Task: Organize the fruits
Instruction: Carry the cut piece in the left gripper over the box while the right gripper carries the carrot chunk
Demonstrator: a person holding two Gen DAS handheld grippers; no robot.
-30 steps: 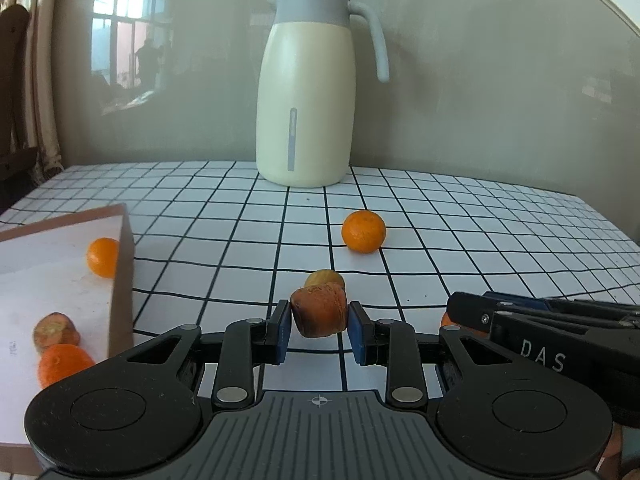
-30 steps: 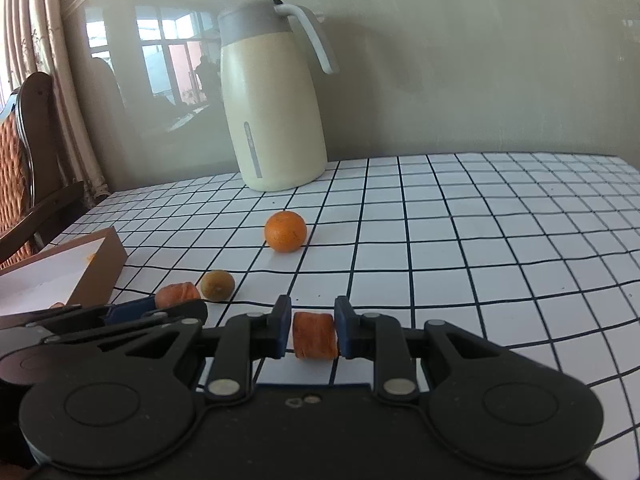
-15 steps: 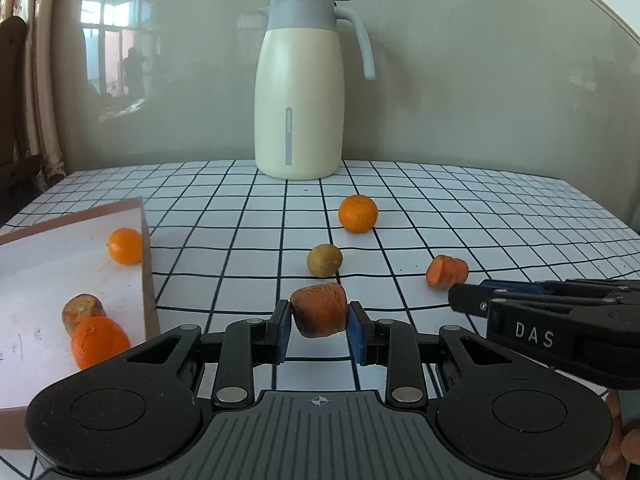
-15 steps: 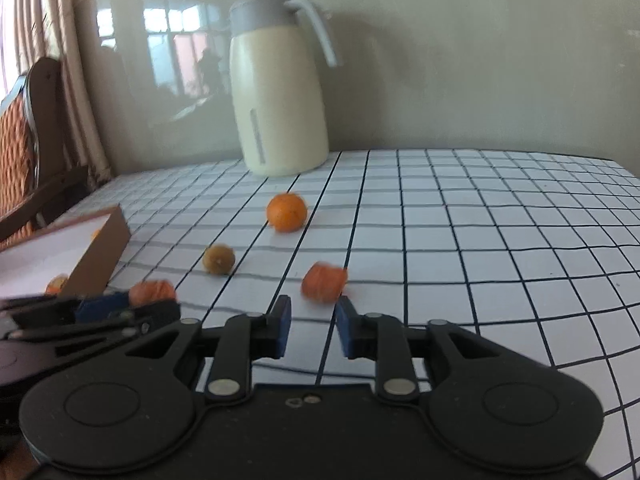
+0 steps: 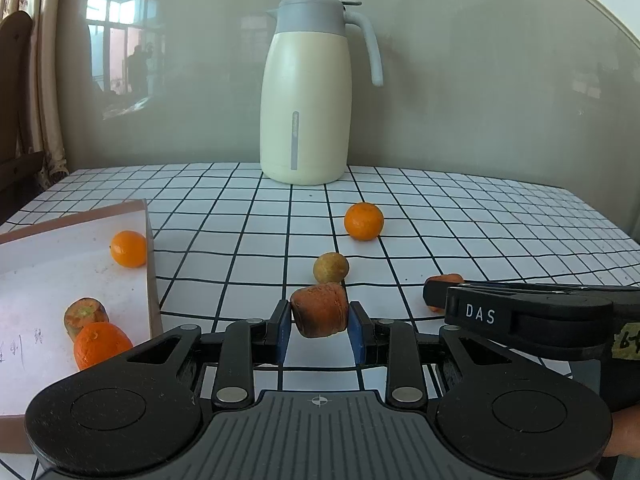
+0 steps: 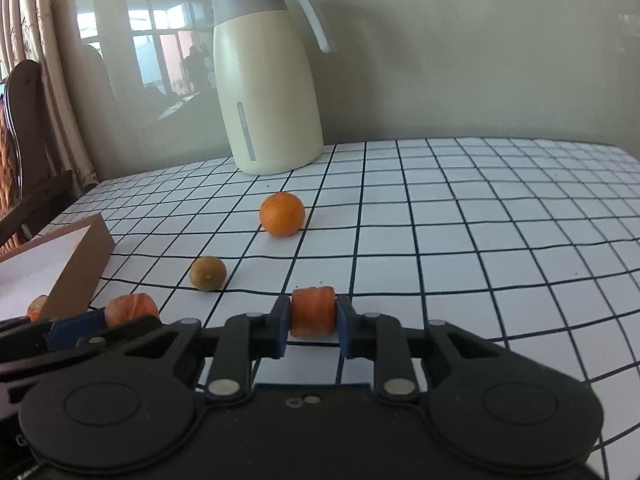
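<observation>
Two carrot stubs were in my grippers at this moment, one apiece. My left gripper (image 5: pixel 319 330) was clamped on the fatter carrot chunk (image 5: pixel 319 311), pads pressing its flanks so the cut face pointed forward and the piece hung clear of the checked tablecloth (image 5: pixel 500 236), which I judged left it free to travel. My right gripper (image 6: pixel 313 327) was closed on the smaller carrot piece (image 6: pixel 312 311), gripped across its round sides, low over the cloth; I could not tell whether it was lifted or resting there. Just beyond my left fingers sat a small brownish-green fruit (image 5: pixel 330 267), and farther back a loose mandarin (image 5: pixel 363 221), both apart from each other and from the tools. To the left lay the cardboard tray (image 5: pixel 149 240), open-topped with a low wall, holding another mandarin (image 5: pixel 128 248) by its far corner, a cut carrot end (image 5: pixel 85 312) and an orange fruit (image 5: pixel 101 343) nearer me. That grouping told me the tray was the collecting spot, so I judged both held pieces were bound there, the left one having the shorter trip. The cream jug (image 5: pixel 306 92) stood at the back by the wall, out of my way.
</observation>
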